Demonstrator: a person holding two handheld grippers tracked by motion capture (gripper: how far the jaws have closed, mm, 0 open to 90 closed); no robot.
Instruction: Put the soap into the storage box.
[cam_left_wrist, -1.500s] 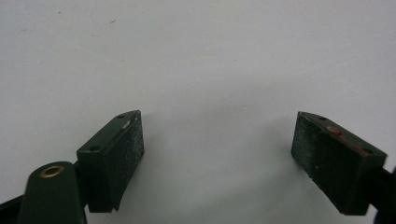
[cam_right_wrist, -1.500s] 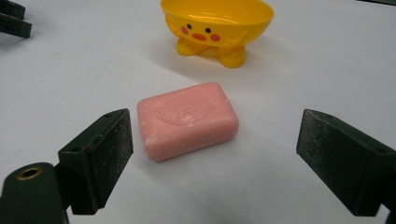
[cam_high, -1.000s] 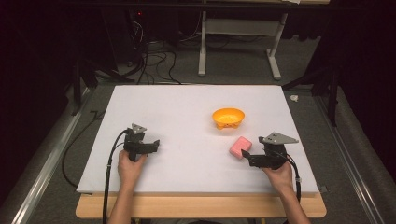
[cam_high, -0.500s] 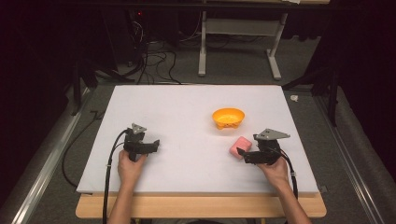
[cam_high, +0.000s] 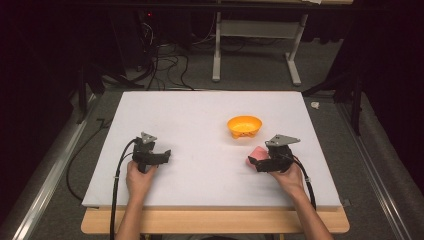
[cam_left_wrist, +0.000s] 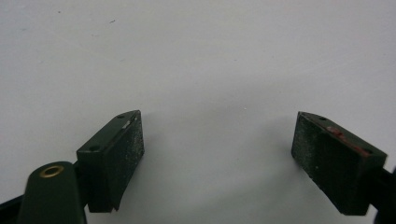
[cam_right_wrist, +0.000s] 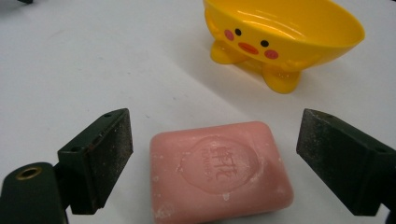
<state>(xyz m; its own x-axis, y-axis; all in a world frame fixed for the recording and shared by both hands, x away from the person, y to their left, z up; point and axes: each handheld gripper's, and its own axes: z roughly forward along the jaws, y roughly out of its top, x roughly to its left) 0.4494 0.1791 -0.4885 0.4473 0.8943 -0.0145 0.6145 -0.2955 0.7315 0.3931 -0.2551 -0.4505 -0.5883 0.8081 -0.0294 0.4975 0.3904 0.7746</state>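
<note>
A pink bar of soap lies flat on the white table, and its top carries a stamped mark. My right gripper is open, one jaw on each side of the bar, neither touching it. From the high view the soap peeks out just left of the right gripper. Beyond it stands a yellow duck-faced bowl, which is also visible as the bowl in the high view. My left gripper is open over bare table, held low at the front left.
The white board rests on a wooden table whose front edge shows below it. Cables trail from both grippers toward the person. Dark floor, cables and a white table frame lie beyond the far edge.
My right gripper has moved left and forward so that its open jaws now straddle the pink soap. The left gripper has stayed still.
</note>
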